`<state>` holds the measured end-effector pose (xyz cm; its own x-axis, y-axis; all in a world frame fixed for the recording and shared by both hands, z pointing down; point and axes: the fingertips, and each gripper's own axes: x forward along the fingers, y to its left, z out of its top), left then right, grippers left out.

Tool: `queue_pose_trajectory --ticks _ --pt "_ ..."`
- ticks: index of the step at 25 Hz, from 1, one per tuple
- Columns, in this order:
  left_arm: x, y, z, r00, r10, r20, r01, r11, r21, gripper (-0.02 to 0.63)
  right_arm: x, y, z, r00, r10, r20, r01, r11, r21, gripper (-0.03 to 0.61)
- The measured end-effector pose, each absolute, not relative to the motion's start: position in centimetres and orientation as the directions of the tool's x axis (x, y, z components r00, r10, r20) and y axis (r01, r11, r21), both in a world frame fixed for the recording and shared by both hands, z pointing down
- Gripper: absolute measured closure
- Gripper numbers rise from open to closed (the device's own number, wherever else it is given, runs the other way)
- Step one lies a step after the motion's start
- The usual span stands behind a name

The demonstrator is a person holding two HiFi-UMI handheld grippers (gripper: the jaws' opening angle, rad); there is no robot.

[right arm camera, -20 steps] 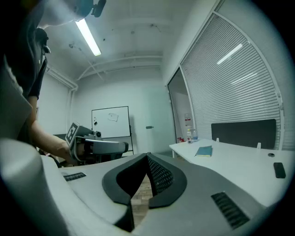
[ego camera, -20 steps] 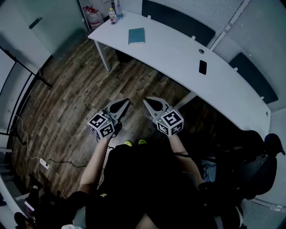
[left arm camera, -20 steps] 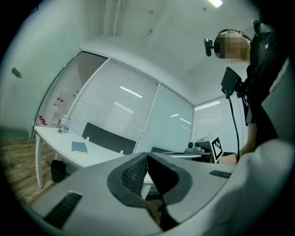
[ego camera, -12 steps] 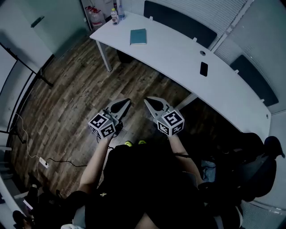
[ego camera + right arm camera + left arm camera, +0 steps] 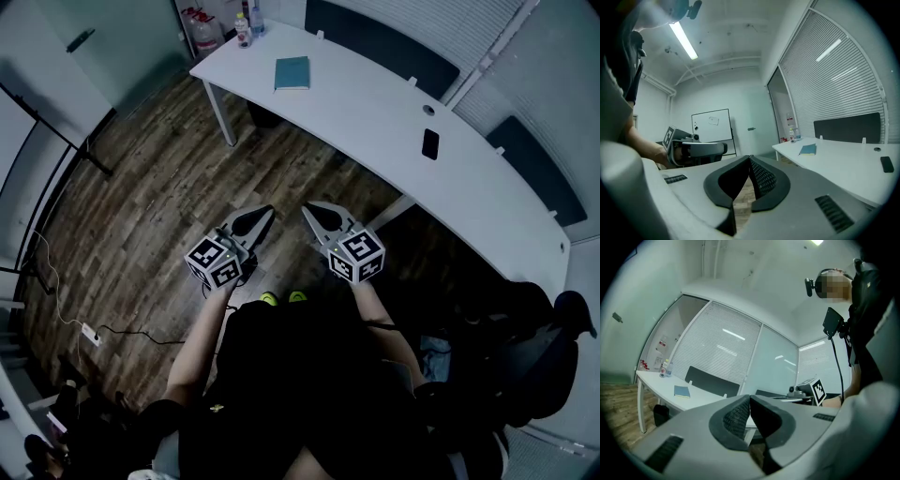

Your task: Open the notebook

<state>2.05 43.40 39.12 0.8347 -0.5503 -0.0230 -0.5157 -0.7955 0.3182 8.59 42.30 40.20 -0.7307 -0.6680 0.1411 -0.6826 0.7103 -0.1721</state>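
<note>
Notebook (image 5: 292, 72) slightly rightward in view, on white desk (image 5: 375, 108), wood floor (image 5: 159, 187)

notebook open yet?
No, the teal rectangular notebook lies closed and flat on the long white table.

The floor (image 5: 150, 187) is dark wood planking with a visible grain. The bench (image 5: 375, 108) has a smooth, matt white top. The notebook (image 5: 292, 73) has a plain matt teal cover. The left hand-held gripper (image 5: 750, 398) and the right hand-held gripper (image 5: 750, 159) are matt grey plastic with black, finely ribbed pads (image 5: 761, 178).
</note>
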Motion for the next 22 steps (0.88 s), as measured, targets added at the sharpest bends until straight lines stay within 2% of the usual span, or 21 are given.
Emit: queue_pose_trajectory --ticks 22 --pt "3.9 41.7 40.3 0.818 -0.575 -0.005 -0.542 -0.773 0.330 0.598 10.2 40.5 42.4 -0.770 -0.614 0.171 -0.638 0.743 -0.202 0.578"
